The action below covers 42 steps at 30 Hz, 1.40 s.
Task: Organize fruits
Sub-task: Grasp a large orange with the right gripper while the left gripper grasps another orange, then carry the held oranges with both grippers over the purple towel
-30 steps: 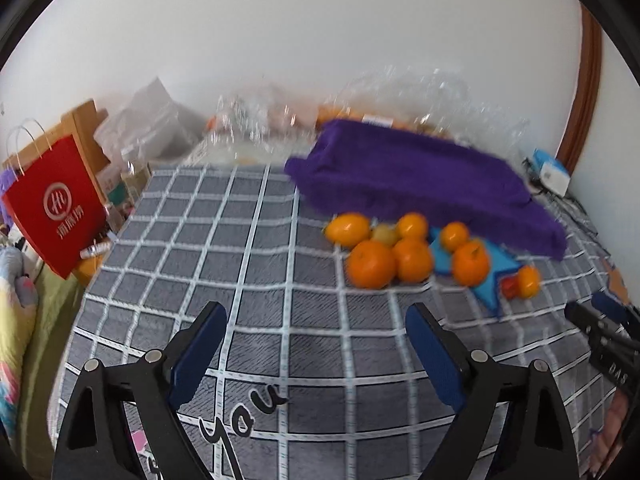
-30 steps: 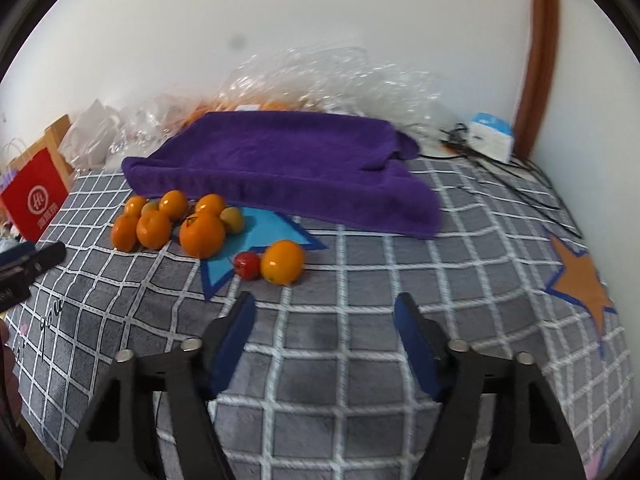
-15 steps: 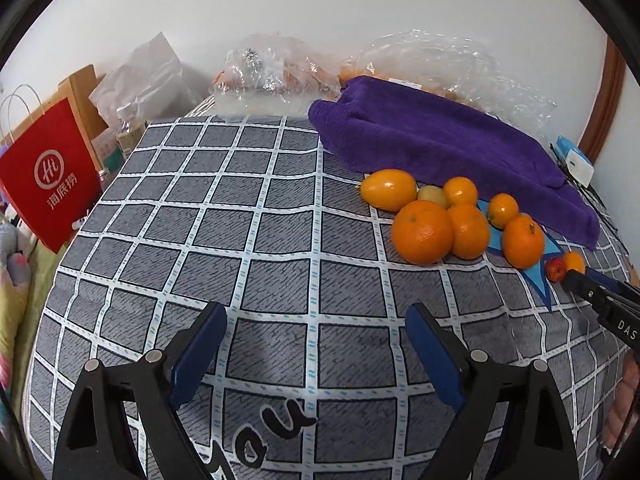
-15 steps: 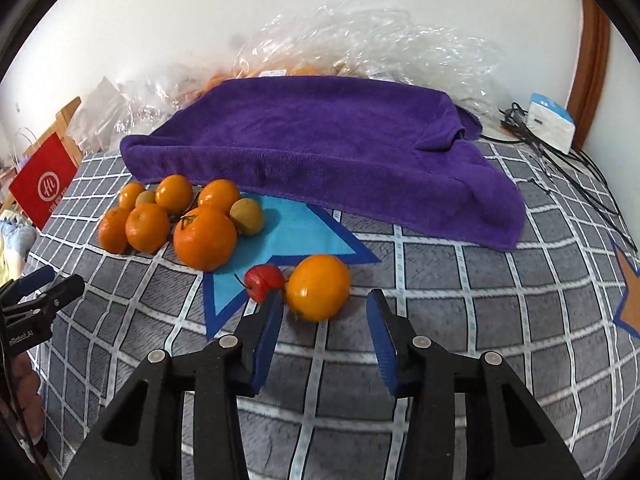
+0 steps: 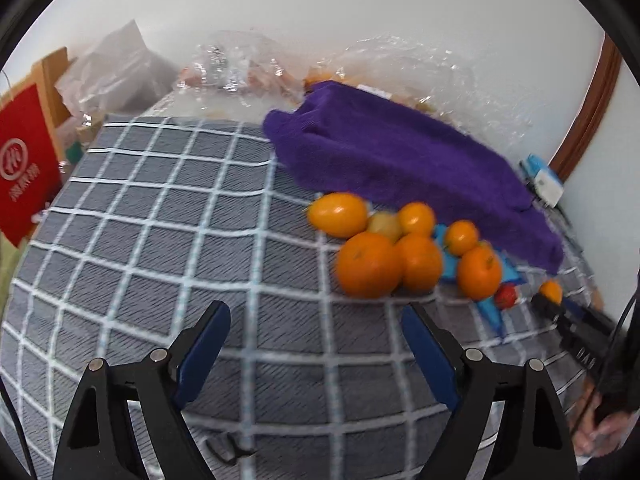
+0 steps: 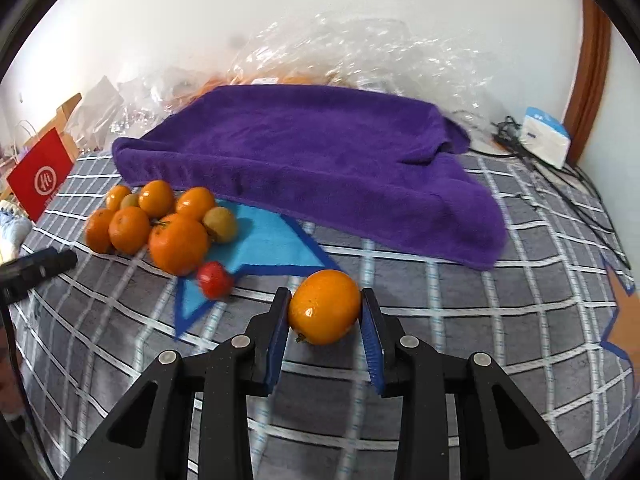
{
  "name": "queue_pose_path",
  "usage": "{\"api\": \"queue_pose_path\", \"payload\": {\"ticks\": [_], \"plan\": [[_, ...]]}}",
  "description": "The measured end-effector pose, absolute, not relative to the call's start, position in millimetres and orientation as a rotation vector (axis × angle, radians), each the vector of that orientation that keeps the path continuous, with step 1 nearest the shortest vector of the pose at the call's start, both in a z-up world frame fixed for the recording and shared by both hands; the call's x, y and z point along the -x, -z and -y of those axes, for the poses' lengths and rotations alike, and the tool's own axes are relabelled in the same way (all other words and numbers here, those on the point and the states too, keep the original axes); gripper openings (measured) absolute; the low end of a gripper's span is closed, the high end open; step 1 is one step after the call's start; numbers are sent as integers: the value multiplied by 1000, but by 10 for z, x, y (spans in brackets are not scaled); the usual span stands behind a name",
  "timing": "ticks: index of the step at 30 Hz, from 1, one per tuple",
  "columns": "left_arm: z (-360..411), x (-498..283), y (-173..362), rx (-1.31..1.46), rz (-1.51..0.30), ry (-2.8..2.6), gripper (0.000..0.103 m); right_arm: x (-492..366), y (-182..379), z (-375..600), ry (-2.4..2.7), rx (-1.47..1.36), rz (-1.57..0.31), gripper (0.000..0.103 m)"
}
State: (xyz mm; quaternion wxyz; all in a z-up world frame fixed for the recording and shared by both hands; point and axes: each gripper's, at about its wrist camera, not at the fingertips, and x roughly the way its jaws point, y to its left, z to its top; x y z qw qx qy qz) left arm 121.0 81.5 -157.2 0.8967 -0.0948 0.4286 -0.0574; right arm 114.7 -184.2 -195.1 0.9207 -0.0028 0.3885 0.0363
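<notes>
My right gripper [image 6: 325,312] is shut on a single orange [image 6: 325,306] low over the grey checked cloth [image 6: 440,320]. A small red fruit [image 6: 214,279] lies just left of it on a blue star patch [image 6: 264,240]. A pile of oranges [image 6: 160,220] with a greenish fruit [image 6: 220,224] lies further left. In the left wrist view my left gripper [image 5: 316,344] is open and empty above the cloth, with the pile [image 5: 384,256] ahead to the right. The right gripper [image 5: 552,308] shows there at the far right with its orange [image 5: 551,290].
A purple towel [image 6: 320,152] lies behind the fruit, with crumpled clear plastic bags [image 6: 360,52] against the wall. A red paper bag [image 5: 20,176] stands at the left edge. A white and blue box [image 6: 546,142] with cables sits at the far right.
My right gripper has moved forward and closed its fingers on the single orange. My left gripper has swung a little, so the pile sits further right in its view.
</notes>
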Motion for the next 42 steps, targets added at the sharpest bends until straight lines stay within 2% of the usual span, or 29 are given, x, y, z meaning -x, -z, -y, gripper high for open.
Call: {"api": "queue_pose_path", "payload": {"ticks": [6, 11, 14, 18, 24, 35, 42], "plan": [[-756, -1398, 1592, 267, -891, 174, 71, -1096, 2037, 1992, -62, -10, -807, 34], [-809, -1512, 1681, 364, -908, 235, 48, -1094, 2038, 1989, -69, -15, -807, 34], [-833, -1518, 1711, 402, -905, 279, 40, -1089, 2037, 1994, -73, -22, -805, 34], [-883, -1460, 1671, 385, -905, 250, 40, -1092, 2040, 2020, -80, -35, -804, 34], [-817, -1349, 1620, 142, -887, 128, 40, -1092, 2043, 2025, -79, -36, -805, 34], [-879, -1453, 1694, 232, -889, 128, 42, -1099, 2045, 1999, -73, -29, -810, 34], [-785, -1418, 1571, 168, -898, 137, 40, -1039, 1989, 2083, -59, -89, -785, 34]]}}
